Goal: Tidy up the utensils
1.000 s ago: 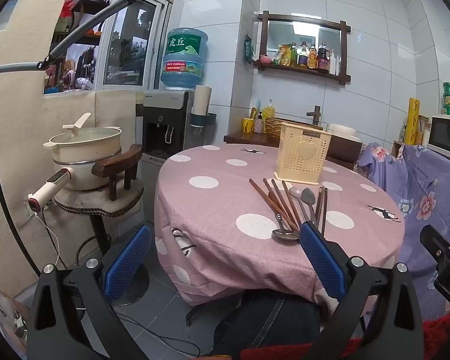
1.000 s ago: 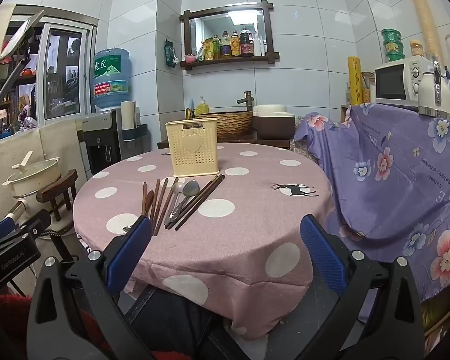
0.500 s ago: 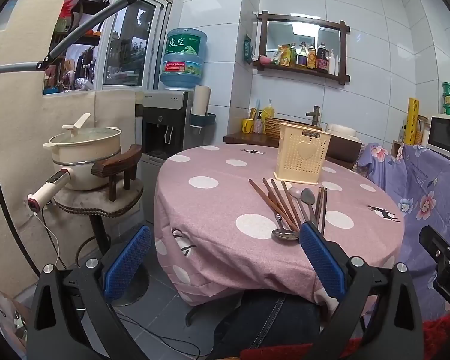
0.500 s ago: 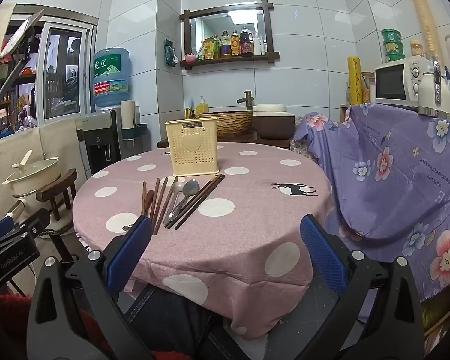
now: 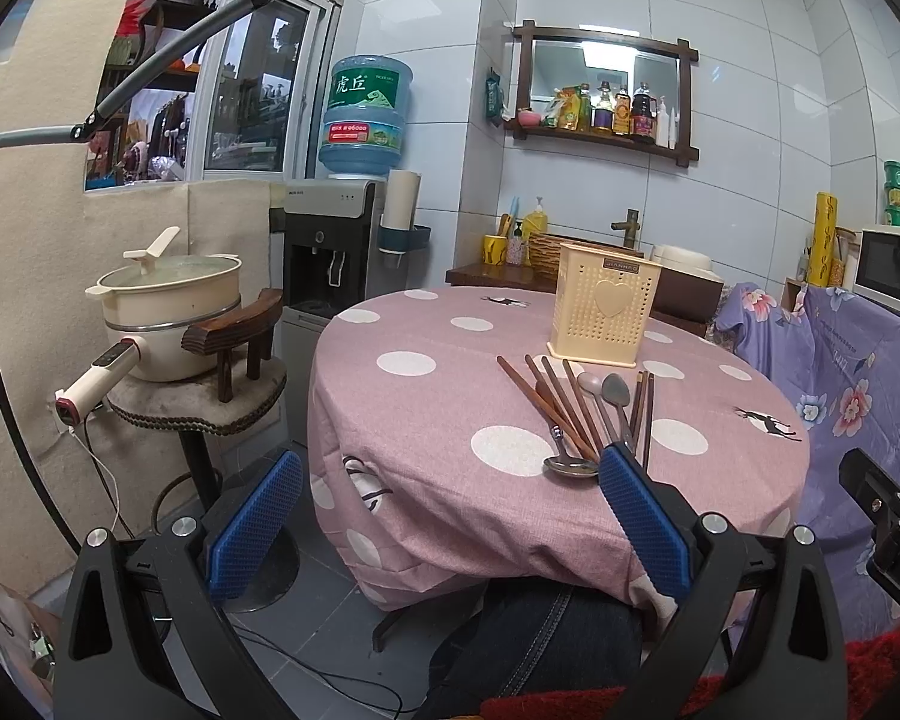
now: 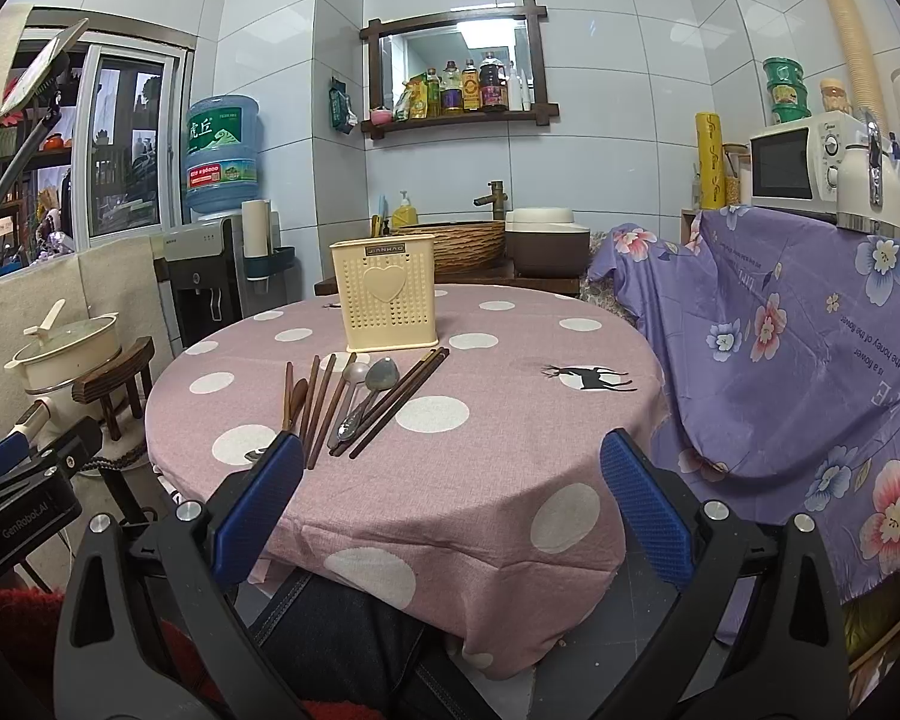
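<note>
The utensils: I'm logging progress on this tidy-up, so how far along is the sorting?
Nothing looks done yet. The chopsticks and spoons all lie loose on the pink tablecloth in front of the cream holder; its inside is hidden. Nothing is in hand: the left gripper and right gripper hang open and empty short of the table. Every utensil is left to put in the holder.

A round desk (image 6: pixel 486 480) is covered by a pink cloth with white dots that hangs over its edge. On it, toward the far side, a cream perforated holder (image 6: pixel 389 295) stands upright. Just in front of the holder lie brown chopsticks (image 6: pixel 399 399) and metal spoons (image 6: pixel 369 390), side by side, some touching.
</note>
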{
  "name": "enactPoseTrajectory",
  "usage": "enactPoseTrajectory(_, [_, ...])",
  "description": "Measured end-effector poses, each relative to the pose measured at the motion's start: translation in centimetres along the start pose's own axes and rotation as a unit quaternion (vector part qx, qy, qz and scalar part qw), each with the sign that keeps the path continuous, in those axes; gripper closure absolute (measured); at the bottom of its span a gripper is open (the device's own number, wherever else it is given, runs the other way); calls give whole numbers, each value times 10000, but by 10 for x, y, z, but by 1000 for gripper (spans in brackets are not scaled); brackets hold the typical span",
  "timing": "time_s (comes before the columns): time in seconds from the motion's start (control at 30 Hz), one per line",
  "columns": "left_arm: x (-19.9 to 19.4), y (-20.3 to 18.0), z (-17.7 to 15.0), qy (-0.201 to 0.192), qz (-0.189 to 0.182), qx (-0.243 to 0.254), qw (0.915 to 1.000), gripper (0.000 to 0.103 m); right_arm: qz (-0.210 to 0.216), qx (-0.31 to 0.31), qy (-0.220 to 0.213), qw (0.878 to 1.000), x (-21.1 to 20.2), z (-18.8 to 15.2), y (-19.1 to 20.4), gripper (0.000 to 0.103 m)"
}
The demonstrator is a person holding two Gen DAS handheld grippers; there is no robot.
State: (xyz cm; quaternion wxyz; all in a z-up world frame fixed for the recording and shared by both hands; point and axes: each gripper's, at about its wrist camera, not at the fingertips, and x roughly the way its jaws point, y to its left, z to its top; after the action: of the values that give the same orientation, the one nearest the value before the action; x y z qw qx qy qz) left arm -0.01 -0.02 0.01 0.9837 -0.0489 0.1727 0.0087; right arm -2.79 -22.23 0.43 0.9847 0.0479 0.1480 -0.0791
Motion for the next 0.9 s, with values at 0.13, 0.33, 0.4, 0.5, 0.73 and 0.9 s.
enactPoseTrajectory(0.13, [0,0,0,-1,-1,2,10000,5,0,-2,1,10000,0,0,0,5])
enactPoseTrajectory(0.33, [0,0,0,-3,2,8,10000,5,-2,-3,0,10000,0,0,0,5])
enactPoseTrajectory(0.4, [0,0,0,0,2,10,10000,5,0,-3,3,10000,0,0,0,5])
enactPoseTrajectory(0.5, [0,0,0,-1,1,9,10000,5,-2,-4,0,10000,0,1,0,5])
enactPoseTrajectory(0.73, [0,0,0,7,3,16,10000,5,-1,1,8,10000,0,1,1,5])
enactPoseTrajectory(0.9, [3,-5,0,3,7,15,10000,5,-2,-1,9,10000,0,0,0,5])
